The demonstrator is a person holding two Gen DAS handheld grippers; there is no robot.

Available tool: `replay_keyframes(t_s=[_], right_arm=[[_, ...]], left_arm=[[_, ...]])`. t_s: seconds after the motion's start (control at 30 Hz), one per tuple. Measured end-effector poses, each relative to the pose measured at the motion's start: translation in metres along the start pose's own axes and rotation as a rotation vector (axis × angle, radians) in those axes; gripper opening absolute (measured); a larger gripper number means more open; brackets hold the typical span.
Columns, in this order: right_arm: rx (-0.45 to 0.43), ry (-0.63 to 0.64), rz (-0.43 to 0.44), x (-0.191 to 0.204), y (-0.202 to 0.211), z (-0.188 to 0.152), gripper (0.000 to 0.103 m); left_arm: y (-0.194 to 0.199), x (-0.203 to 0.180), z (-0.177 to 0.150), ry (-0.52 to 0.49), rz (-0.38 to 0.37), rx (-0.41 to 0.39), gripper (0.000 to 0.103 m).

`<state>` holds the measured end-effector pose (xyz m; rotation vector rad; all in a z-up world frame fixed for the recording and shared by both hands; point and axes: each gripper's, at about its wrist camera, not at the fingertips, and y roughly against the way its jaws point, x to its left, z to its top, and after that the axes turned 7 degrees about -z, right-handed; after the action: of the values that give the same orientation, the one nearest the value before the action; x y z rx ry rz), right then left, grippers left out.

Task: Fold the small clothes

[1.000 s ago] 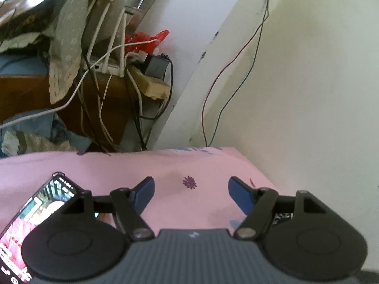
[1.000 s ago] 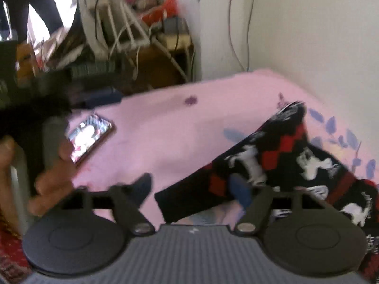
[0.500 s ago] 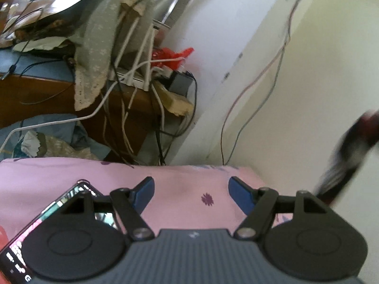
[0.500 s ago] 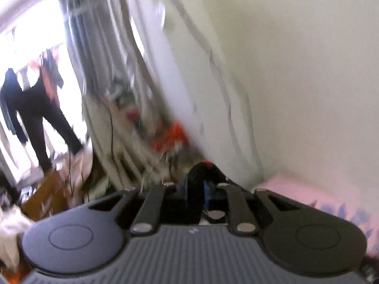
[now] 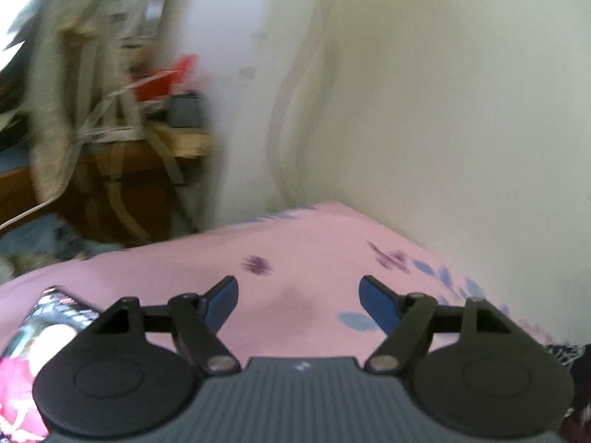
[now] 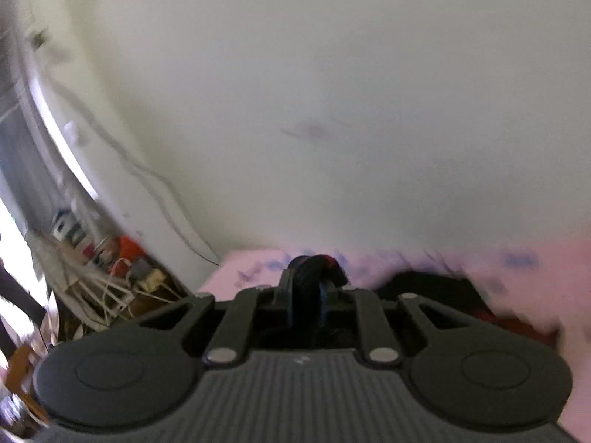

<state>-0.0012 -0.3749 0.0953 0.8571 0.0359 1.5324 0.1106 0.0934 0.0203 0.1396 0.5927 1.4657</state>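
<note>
My right gripper [image 6: 307,297] is shut on a fold of the black, red and white patterned garment [image 6: 439,291]. It holds the cloth above the pink bedsheet [image 6: 517,269], and the rest trails down to the right. My left gripper [image 5: 298,301] is open and empty, low over the pink sheet [image 5: 295,258]. An edge of the garment [image 5: 569,354] shows at the far right of the left wrist view. Both views are motion blurred.
A phone [image 5: 40,328] with a lit screen lies on the sheet at the lower left. A cream wall [image 5: 461,110] borders the bed on the right. A cluttered wooden shelf [image 5: 122,155] with cables and a grey cloth stands beyond the bed's far edge.
My right gripper shut on the garment and lifted it; it has since swung right and lower toward the bed. My left gripper stayed open and turned right.
</note>
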Motion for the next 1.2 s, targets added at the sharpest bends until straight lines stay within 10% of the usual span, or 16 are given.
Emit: replay_keyframes(t_s=[0.07,0.2,0.47,0.53,0.57,0.6,0.8,0.83,0.9,1.0,1.2], right_arm=[[0.054,-0.076,-0.029,-0.034,-0.007,-0.02,0.018],[0.07,-0.139,-0.188,-0.081,-0.009,-0.042,0.067],[-0.002,-0.101,-0.156,-0.088,0.008,-0.054,0.064],[0.049,-0.052,-0.163,-0.085,-0.006,-0.057,0.046],[0.082,-0.028,-0.169,-0.083,-0.013,-0.059,0.016],[0.105,0.0,-0.17,-0.082,-0.024,-0.065,0.016],[0.031,0.087,0.105,-0.056,0.008,-0.06,0.017],[0.031,0.146,0.051,-0.05,0.008,-0.062,0.019],[0.05,0.263,-0.155,-0.045,-0.001,-0.071,0.064],[0.028,0.254,-0.269,-0.056,0.0,-0.077,0.067],[-0.116,0.072,-0.249,-0.075,0.051,-0.078,0.059]], left_arm=[[-0.008,-0.022,-0.005,-0.072,-0.045,0.055,0.074],[-0.025,-0.072,-0.006,-0.178,-0.186,0.209,0.075],[-0.091,-0.144,-0.026,-0.332,-0.221,0.397,0.078],[-0.105,-0.153,-0.037,-0.348,-0.241,0.429,0.046],[-0.104,-0.155,-0.038,-0.341,-0.27,0.42,0.034],[-0.101,-0.155,-0.038,-0.328,-0.308,0.423,0.012],[-0.071,-0.125,-0.019,-0.234,-0.308,0.316,0.01],[-0.073,-0.12,-0.018,-0.209,-0.318,0.328,0.011],[-0.082,-0.117,-0.024,-0.213,-0.27,0.352,0.012],[-0.097,-0.114,-0.036,-0.246,-0.171,0.378,0.016],[-0.073,-0.108,-0.019,-0.209,-0.234,0.284,0.033]])
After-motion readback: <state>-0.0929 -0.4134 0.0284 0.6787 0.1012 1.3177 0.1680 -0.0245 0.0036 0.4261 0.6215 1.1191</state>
